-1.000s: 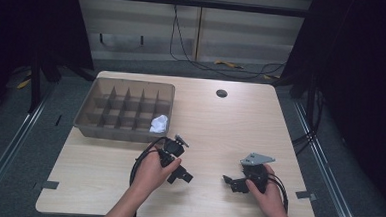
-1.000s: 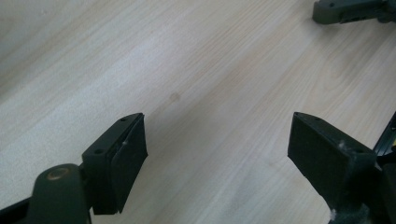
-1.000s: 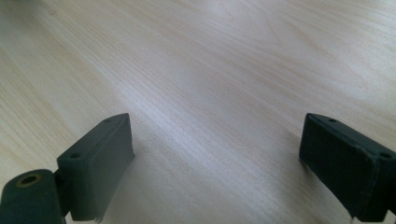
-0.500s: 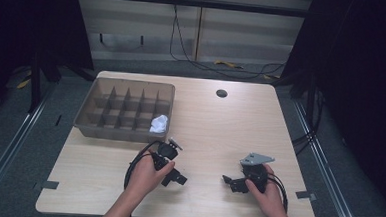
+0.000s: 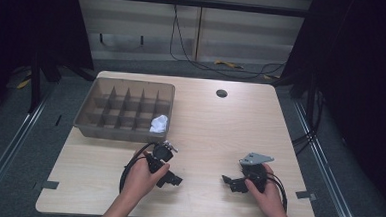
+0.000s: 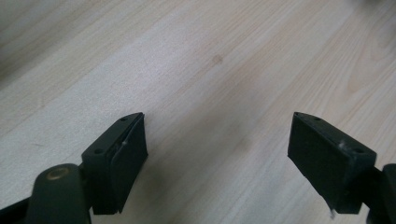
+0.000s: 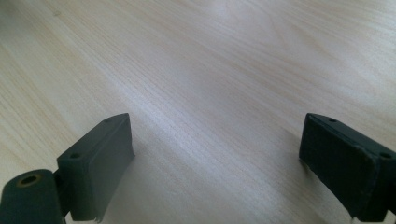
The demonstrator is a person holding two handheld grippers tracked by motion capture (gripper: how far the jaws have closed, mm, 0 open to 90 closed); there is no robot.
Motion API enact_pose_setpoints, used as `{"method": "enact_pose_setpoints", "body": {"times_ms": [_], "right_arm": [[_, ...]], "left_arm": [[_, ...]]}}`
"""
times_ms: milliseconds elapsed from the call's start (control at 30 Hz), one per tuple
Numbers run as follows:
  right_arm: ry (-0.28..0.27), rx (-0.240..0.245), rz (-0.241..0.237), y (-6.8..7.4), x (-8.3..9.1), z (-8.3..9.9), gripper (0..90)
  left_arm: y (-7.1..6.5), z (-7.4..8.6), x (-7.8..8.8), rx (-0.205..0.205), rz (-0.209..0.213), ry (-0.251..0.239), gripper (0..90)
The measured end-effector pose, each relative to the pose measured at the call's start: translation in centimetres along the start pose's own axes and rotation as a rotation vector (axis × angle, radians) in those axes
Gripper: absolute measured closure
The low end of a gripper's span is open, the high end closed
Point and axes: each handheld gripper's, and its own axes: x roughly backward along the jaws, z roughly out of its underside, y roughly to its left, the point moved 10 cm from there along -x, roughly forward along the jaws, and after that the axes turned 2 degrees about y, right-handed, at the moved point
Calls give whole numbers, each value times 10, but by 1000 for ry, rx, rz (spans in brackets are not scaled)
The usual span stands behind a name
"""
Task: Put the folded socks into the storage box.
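A grey divided tray point(image 5: 95, 126) stands at the table's back left, with a crumpled white object point(image 5: 159, 123) in its near right compartment. My left gripper point(image 5: 173, 179) is held low over the wood in front of the tray; its jaws stand wide apart with bare wood between them point(image 6: 217, 154). My right gripper point(image 5: 229, 183) rests at the front right of the table, a grey plate on top, pointing left. Its jaws are also wide apart over bare wood point(image 7: 217, 163).
A light wooden table point(image 5: 210, 129) has a dark round hole point(image 5: 221, 93) near its back edge. Black cables loop beside both hands. Dark floor, rails and cables surround the table.
My left gripper has drawn back from the tray toward the table's front edge and sunk lower. The right gripper has stayed still.
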Motion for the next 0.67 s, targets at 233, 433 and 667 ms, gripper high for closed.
{"method": "enact_pose_setpoints", "body": {"times_ms": [233,433,667], "right_arm": [[-1,3,-3,0,0,0,92],[-3,7,-3,1,-1,-1,92],[0,4,-2,1,-1,-1,92]], "left_arm": [[0,3,-2,-93,-34,-42,146],[-1,6,-4,-139,-50,-64,137],[-3,9,-6,-190,-59,-81,86]]}}
